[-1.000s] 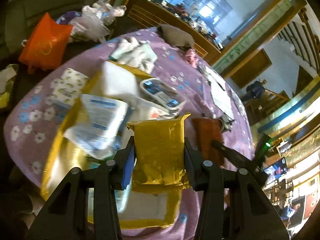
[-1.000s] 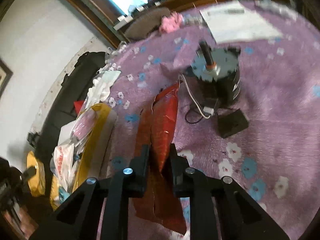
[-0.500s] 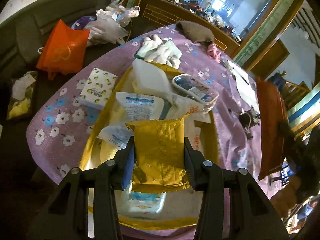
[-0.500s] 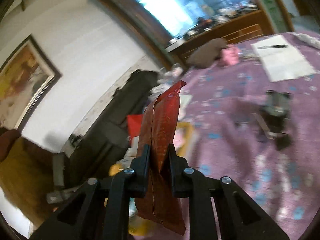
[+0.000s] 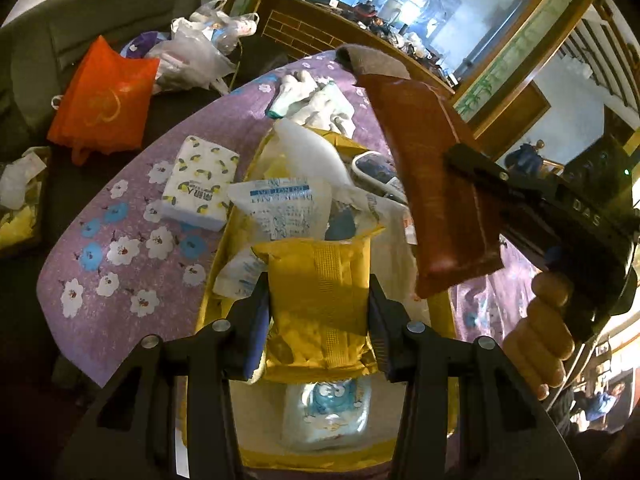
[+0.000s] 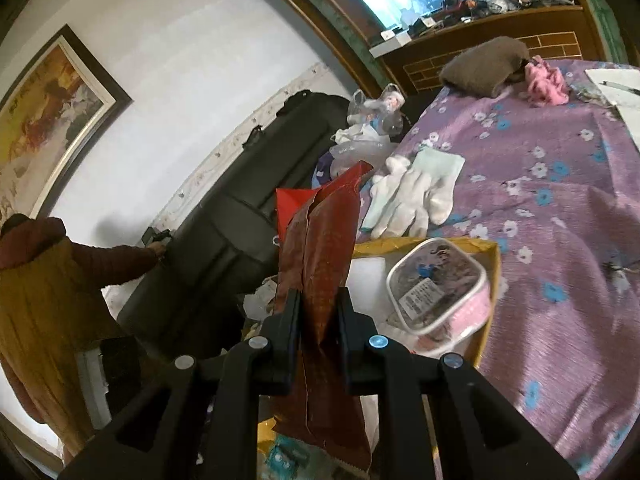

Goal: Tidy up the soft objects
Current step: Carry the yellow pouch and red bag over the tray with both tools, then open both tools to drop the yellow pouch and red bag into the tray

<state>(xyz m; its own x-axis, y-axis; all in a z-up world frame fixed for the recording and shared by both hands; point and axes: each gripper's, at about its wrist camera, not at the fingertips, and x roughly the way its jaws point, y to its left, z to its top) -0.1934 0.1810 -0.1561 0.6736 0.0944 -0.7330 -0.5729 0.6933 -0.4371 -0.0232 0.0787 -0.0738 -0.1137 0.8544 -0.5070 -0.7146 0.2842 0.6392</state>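
My left gripper [image 5: 318, 316] is shut on a yellow soft packet [image 5: 320, 300] and holds it above the yellow tray [image 5: 440, 312], which is full of white and blue soft packs. My right gripper [image 6: 318, 312] is shut on a dark red packet [image 6: 320, 256], held upright over the tray [image 6: 490, 304]. In the left wrist view the red packet [image 5: 432, 176] and right gripper [image 5: 472, 168] hang over the tray's right side. A round pink-rimmed tub [image 6: 440, 288] lies in the tray.
White gloves [image 6: 412, 196] lie on the purple flowered tablecloth [image 6: 560, 184] beyond the tray. A tissue pack [image 5: 200, 184] lies left of the tray. An orange bag [image 5: 100, 100] and plastic bags [image 5: 192, 56] sit on the dark sofa. A person stands at left [image 6: 40, 300].
My right gripper lifted the red packet off the table and carried it left, over the tray. My left gripper stayed shut on the yellow packet and rose and drew back over the tray.
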